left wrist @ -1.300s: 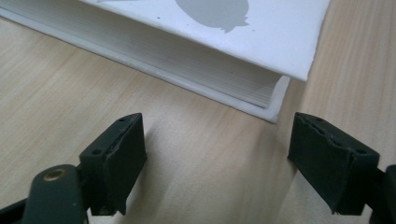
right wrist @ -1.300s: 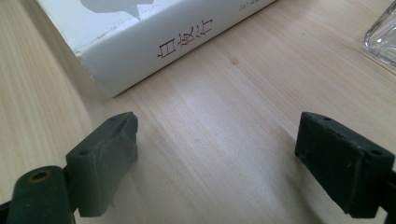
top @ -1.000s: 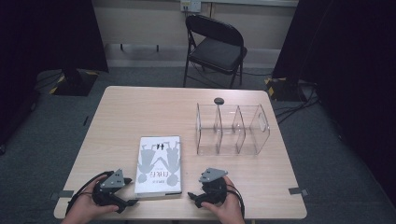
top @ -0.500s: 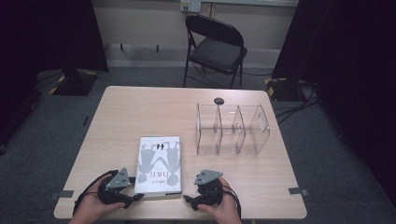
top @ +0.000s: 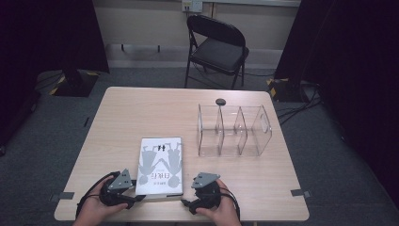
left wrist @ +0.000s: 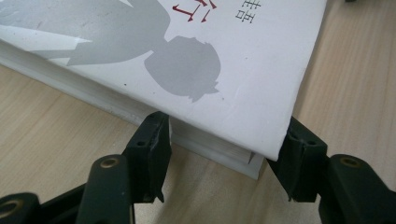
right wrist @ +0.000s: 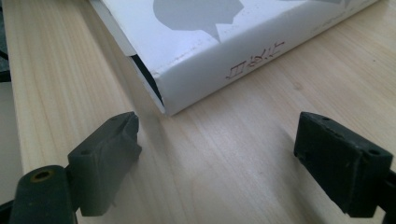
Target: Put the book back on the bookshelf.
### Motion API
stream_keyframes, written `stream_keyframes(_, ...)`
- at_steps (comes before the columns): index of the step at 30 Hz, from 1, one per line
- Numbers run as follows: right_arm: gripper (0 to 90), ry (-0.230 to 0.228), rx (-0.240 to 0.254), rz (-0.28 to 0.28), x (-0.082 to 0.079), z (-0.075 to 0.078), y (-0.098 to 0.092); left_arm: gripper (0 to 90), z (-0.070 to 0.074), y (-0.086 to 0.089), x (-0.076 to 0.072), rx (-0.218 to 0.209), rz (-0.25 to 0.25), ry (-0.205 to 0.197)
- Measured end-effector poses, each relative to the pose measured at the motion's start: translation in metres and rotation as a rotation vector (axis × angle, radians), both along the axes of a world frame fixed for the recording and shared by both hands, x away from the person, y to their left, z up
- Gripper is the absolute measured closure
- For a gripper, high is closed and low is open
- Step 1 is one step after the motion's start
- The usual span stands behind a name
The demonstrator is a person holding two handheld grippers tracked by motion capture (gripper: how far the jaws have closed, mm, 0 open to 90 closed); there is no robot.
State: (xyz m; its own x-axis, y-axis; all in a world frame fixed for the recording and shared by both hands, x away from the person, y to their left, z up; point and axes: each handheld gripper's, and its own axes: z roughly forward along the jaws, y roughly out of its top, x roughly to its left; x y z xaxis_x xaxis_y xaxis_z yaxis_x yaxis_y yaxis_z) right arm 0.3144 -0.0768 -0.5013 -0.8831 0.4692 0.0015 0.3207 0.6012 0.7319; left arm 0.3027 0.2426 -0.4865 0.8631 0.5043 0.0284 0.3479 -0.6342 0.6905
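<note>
At the near edge of the surface [top: 117, 113], the left gripper [left wrist: 224, 154] is straddling the near left corner of the white book [top: 160, 165]; its jaws have just been closing and are touching the book's corner on both sides. The right gripper [right wrist: 219, 154] is pointing at the book's near right corner with jaws standing wide apart, gripping nothing. Farther off, a clear divided box [top: 234, 131] is standing.

White paperback book with grey silhouettes [left wrist: 196, 70] cropped at top of left gripper view, its near corner masked by black jaws; cover lettering unreadable from above; small dark round object [top: 220, 101] beyond clear box unidentifiable.
</note>
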Motion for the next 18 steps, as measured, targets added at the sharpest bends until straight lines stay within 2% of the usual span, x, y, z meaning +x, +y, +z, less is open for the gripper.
stream_keyframes(3,13.1,0.0,-0.002,0.009,-0.0004,0.0,0.0022,42.1,0.0007,-0.0004,-0.0004,0.009,-0.001,-0.003)
stream_keyframes(4,13.1,0.002,0.0,0.008,-0.0007,0.0,0.0029,42.1,0.0017,0.0001,0.0002,0.025,-0.011,-0.006)
stream_keyframes(5,13.1,0.0,-0.001,0.01,-0.0006,0.0,0.0034,42.1,0.0016,-0.0007,0.0001,0.015,-0.002,-0.002)
stream_keyframes(12,13.1,0.001,-0.003,0.006,-0.0032,0.0001,0.0066,42.6,0.0053,-0.0006,0.0012,0.033,-0.009,0.01)
stream_keyframes(18,13.1,-0.001,-0.001,0.015,-0.0039,-0.0001,0.0094,43.0,0.008,-0.0002,0.0,0.013,-0.003,-0.005)
